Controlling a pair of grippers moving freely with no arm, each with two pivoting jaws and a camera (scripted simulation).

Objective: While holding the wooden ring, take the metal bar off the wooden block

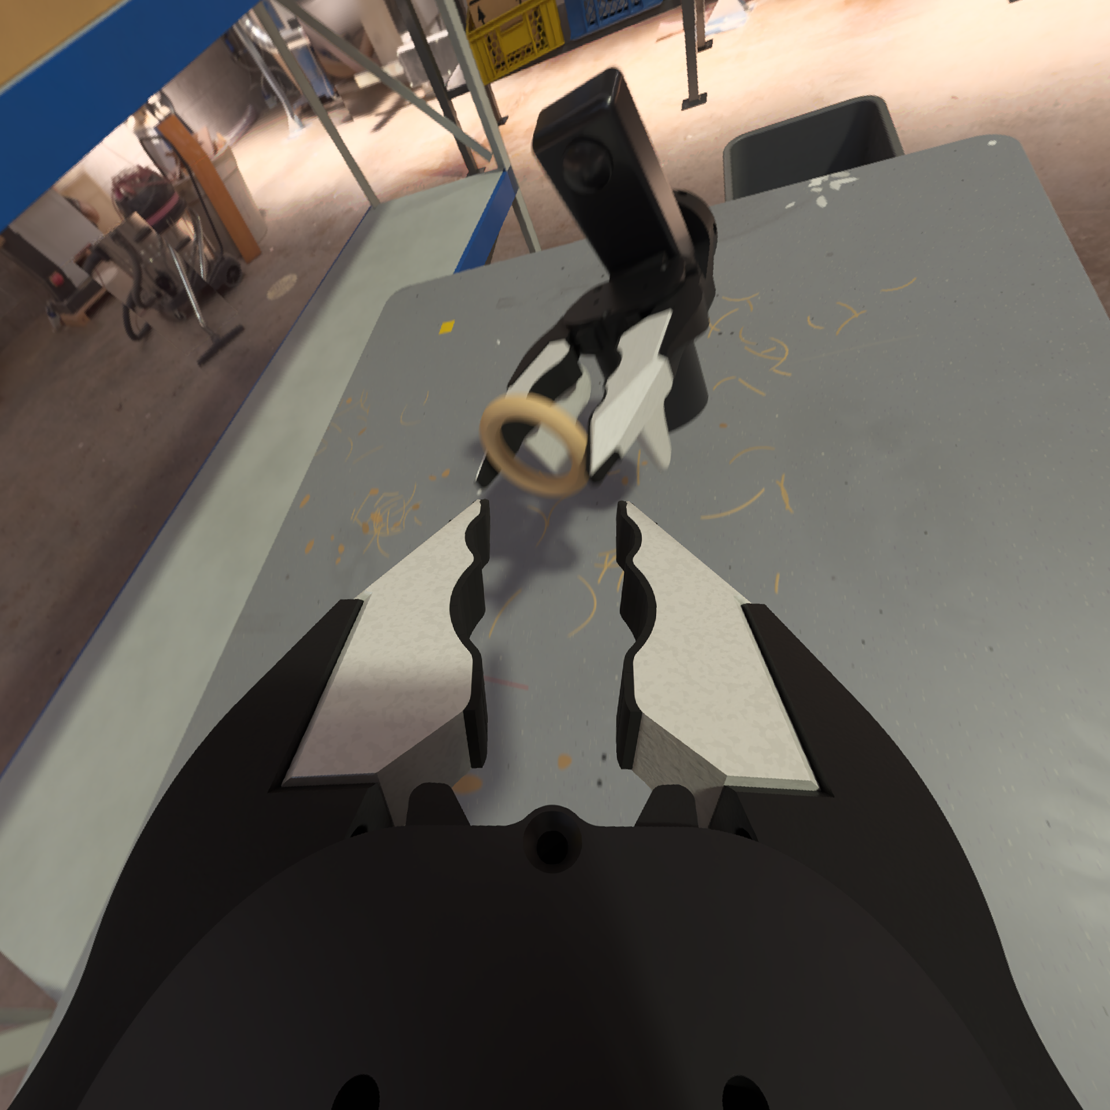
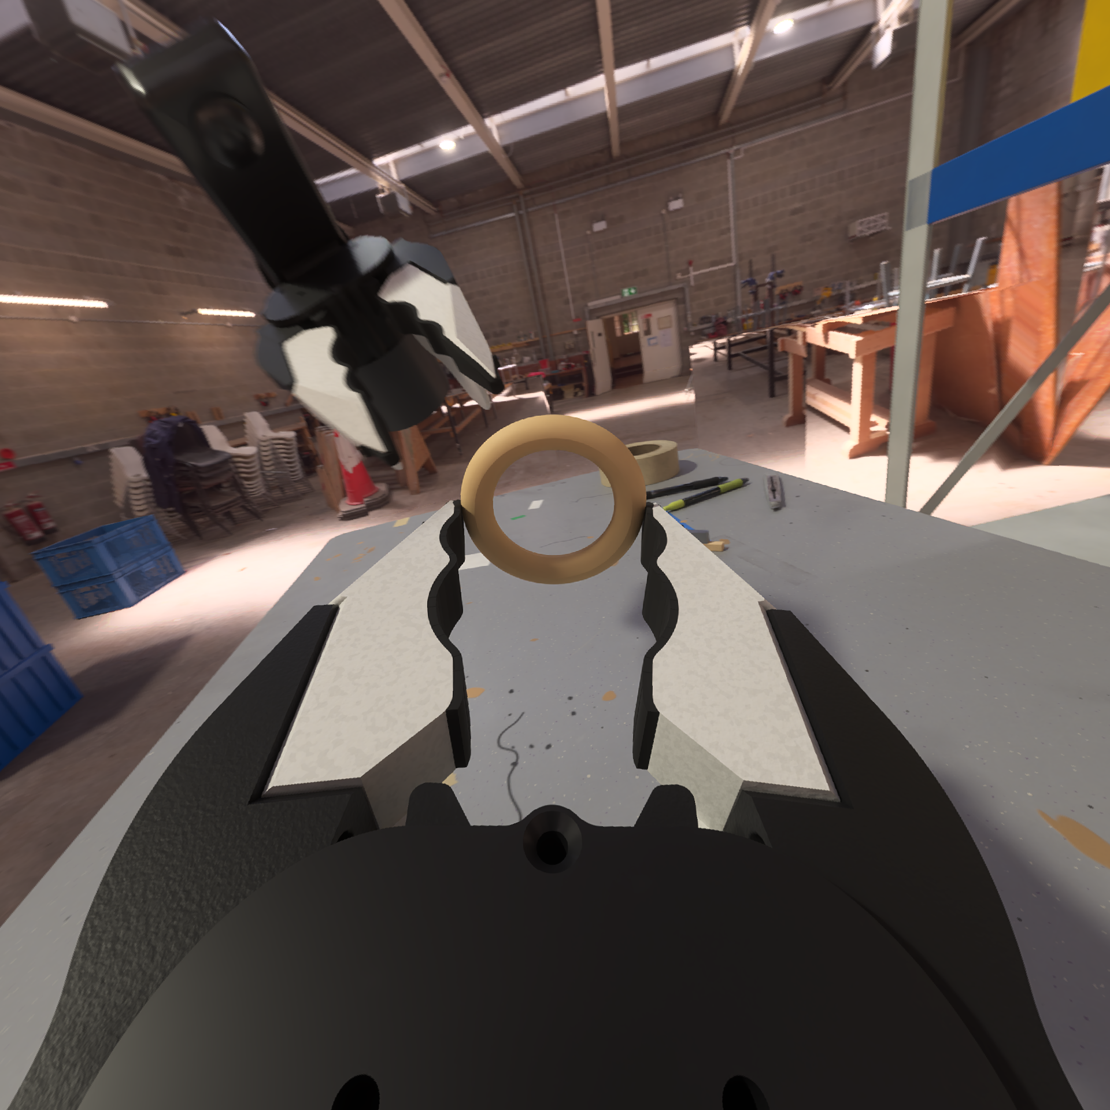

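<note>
The left gripper (image 1: 551,510) is held parted and empty – free for the bar, unseen – while the wooden ring (image 2: 551,500) is clamped by the right gripper (image 2: 552,516) above the bench's (image 2: 901,630) middle.

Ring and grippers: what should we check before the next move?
1. Ring held between the right gripper's fingertips: ok.
2. Ring lifted off the table: ok.
3. Left gripper open, holding nothing: ok.
4. Grippers apart, not touching: ok.
5. Metal bar in view: not ok, neither view shows it.
6. Wooden block in view: not ok, not seen either.
</note>
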